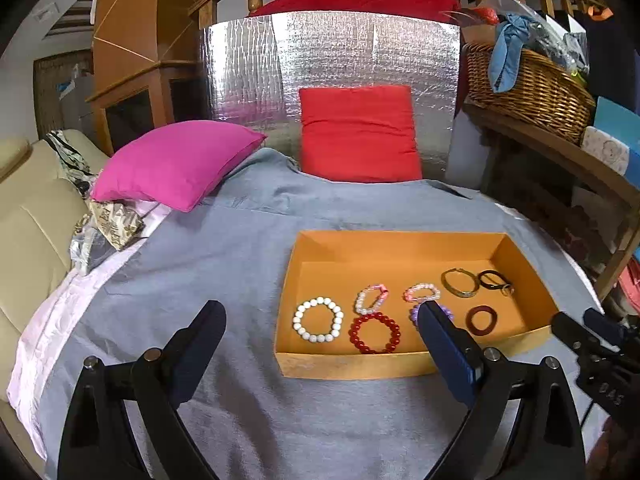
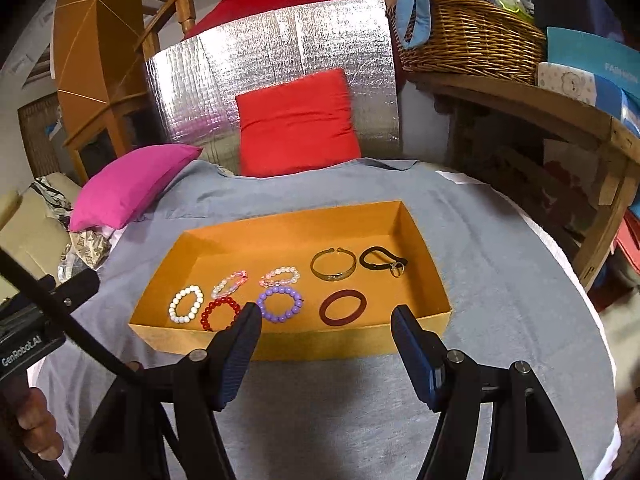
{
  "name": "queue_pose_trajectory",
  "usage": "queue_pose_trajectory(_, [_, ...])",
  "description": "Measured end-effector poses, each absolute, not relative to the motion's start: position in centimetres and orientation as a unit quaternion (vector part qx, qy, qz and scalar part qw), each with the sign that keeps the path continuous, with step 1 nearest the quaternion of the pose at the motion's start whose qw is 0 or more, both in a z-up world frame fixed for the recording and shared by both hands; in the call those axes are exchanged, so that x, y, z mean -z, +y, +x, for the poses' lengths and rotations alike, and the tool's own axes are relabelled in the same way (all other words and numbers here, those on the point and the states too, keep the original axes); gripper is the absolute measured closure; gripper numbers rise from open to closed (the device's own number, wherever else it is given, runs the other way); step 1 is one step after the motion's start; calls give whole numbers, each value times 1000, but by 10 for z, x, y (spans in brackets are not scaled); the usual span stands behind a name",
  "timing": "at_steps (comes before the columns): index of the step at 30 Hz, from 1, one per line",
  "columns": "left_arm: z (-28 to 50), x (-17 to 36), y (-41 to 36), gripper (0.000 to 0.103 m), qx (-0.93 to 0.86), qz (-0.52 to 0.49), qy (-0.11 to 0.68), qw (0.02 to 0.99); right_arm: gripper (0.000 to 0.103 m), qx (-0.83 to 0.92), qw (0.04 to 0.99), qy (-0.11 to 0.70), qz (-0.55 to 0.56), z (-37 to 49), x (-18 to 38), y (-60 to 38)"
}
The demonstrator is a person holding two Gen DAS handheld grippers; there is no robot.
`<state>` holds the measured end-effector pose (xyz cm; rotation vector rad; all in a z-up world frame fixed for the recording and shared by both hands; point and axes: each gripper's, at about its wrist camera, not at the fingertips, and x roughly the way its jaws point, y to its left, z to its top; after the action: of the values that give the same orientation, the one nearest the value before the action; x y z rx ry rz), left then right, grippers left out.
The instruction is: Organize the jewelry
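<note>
Nearest to the camera are the two dark fingers of the right gripper (image 2: 326, 320), which stand wide apart with nothing between them, just before the near wall of the orange box (image 2: 280, 344). Seen from the left wrist, the left gripper (image 1: 320, 316) is also spread open and holds nothing; one of its fingers is over the grey cloth (image 1: 240, 248) and the other covers part of the purple bracelet (image 1: 414, 312). All the jewelry lies inside the box, eight pieces in two rows. I count five bead bracelets: one white bead bracelet (image 2: 185, 304), one red bead bracelet (image 2: 219, 312), one purple, and two pink and clear ones, the first pink bracelet (image 2: 229, 283) and the second pink bracelet (image 2: 280, 276). Besides these there are one dark red ring-shaped bangle (image 2: 343, 307), one open metal bangle (image 2: 334, 268) and one black cord bracelet (image 2: 382, 261) with a small ring on it. Behind the box are two cushions, one magenta cushion (image 2: 132, 184) and one red cushion (image 2: 298, 124), and a wicker basket (image 2: 472, 40) on a shelf.
</note>
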<state>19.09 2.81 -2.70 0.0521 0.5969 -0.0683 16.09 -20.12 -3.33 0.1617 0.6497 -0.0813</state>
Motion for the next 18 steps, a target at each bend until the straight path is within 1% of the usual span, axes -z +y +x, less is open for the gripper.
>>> queue_pose_trajectory(18, [192,34,36,6,7,30,304,952,32,33,945,314,81,164,35,-192])
